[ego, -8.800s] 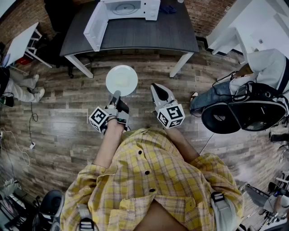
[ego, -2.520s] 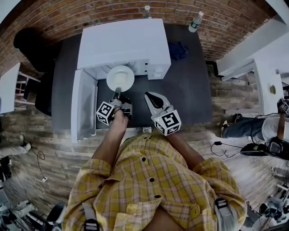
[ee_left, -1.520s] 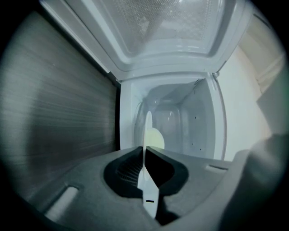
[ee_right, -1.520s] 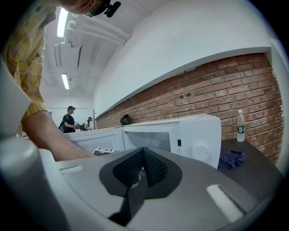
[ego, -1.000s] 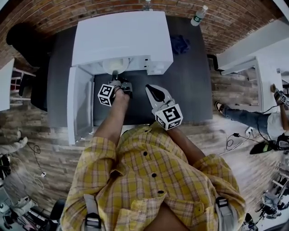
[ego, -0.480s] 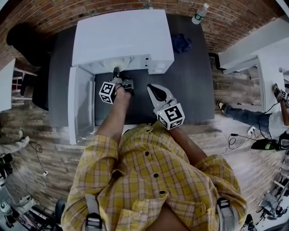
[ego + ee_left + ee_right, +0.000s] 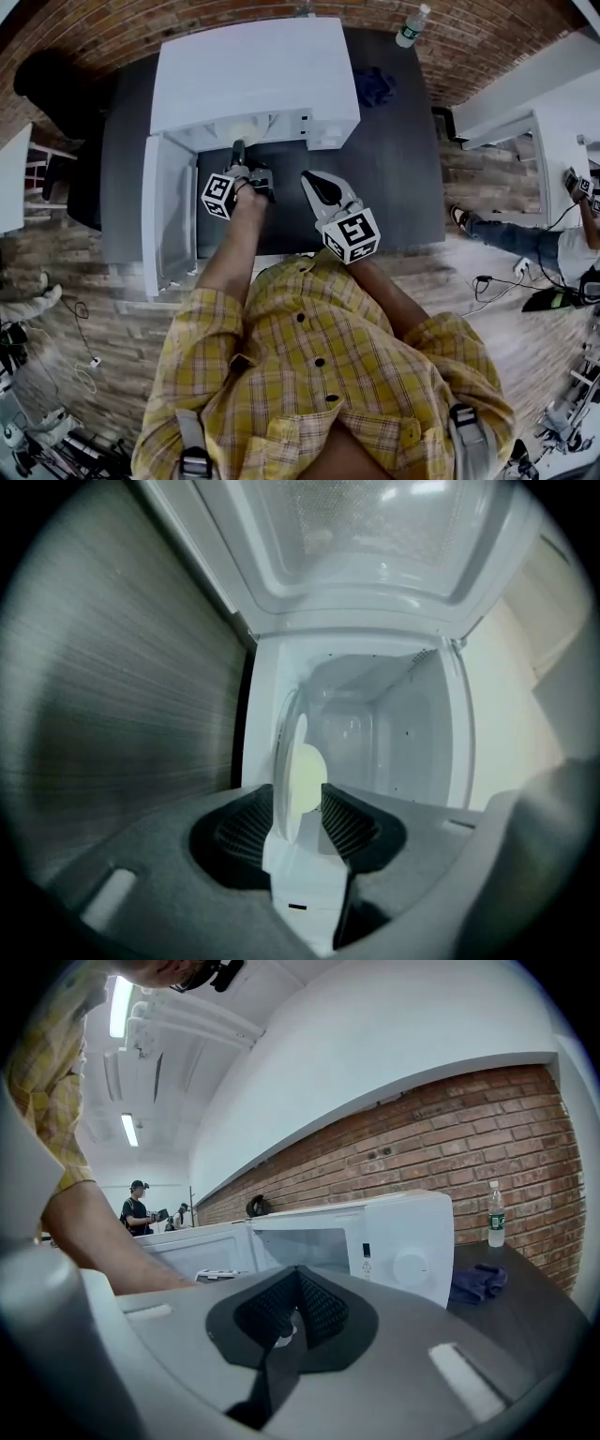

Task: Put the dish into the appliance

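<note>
Here, left gripper view: the left hand-held gripper (image 7: 298, 806) is rolled on its side, so the dark wood-grain desk (image 7: 112, 696) fills the picture's left and the open oven door (image 7: 375, 546) its top. Its jaws have just been opening and now stand wide apart. The rim of the round cream-white dish (image 7: 306, 771) lies edge-on between the ribbed pads with a gap on one side, so the pads do not press on it. The dish reaches into the cavity of the white microwave oven (image 7: 384, 724); whether it rests fully on the cavity floor cannot be told.

Right gripper view: the right hand-held gripper (image 7: 289, 1321) has its jaws together with nothing between them. A clear water bottle (image 7: 496, 1213) and a crumpled blue cloth (image 7: 478, 1282) sit on the desk beside the oven.

Head view: the left gripper's tip is at the cavity mouth. The right one hangs beside it over the desk, short of the oven. The dish is all but hidden beneath the oven's top.

Handling (judged): the dish looks stiff, thin, fairly light and smooth-surfaced. It is likely to slip against the pads and to chip if knocked on the cavity wall. The rim nearest the door is the place to take hold, one pad above the lip and one below, with the dish kept level.
</note>
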Tool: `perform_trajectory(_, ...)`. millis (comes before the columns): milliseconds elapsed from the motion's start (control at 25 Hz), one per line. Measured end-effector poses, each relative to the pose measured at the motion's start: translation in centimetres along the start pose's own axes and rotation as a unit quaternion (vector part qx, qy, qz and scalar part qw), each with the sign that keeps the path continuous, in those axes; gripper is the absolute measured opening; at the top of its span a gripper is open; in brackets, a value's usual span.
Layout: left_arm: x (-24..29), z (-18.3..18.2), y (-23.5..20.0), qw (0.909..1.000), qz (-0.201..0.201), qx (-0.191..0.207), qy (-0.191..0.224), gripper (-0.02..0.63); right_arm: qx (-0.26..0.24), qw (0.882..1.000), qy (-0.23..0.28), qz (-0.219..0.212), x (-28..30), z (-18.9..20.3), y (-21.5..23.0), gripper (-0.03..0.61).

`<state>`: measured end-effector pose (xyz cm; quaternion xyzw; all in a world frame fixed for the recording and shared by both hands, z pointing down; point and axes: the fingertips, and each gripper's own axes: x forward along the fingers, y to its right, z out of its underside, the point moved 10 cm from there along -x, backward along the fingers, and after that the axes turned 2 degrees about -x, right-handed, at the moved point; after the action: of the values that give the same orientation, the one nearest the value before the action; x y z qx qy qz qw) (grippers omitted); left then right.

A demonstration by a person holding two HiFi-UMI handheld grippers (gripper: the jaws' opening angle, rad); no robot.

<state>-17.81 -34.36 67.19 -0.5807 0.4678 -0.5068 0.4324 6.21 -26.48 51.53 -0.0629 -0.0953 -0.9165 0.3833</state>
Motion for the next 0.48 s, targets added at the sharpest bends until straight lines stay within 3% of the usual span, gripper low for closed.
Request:
perform_trajectory(200, -1.6, -0.3, 1.3, 0.9994, 0.033, 0.006, -0.005, 0.155, -0.001, 1.0, 0.007, 0.005, 0.3, -0.2, -0.6, 0.005)
perform_trajectory(480, -5.3, -0.3, 2.3, 0.9973, 0.057, 0.016, -0.043, 0.088, 0.0, 1.0, 0.005, 0.013, -0.8, 0.0, -2.6, 0.005)
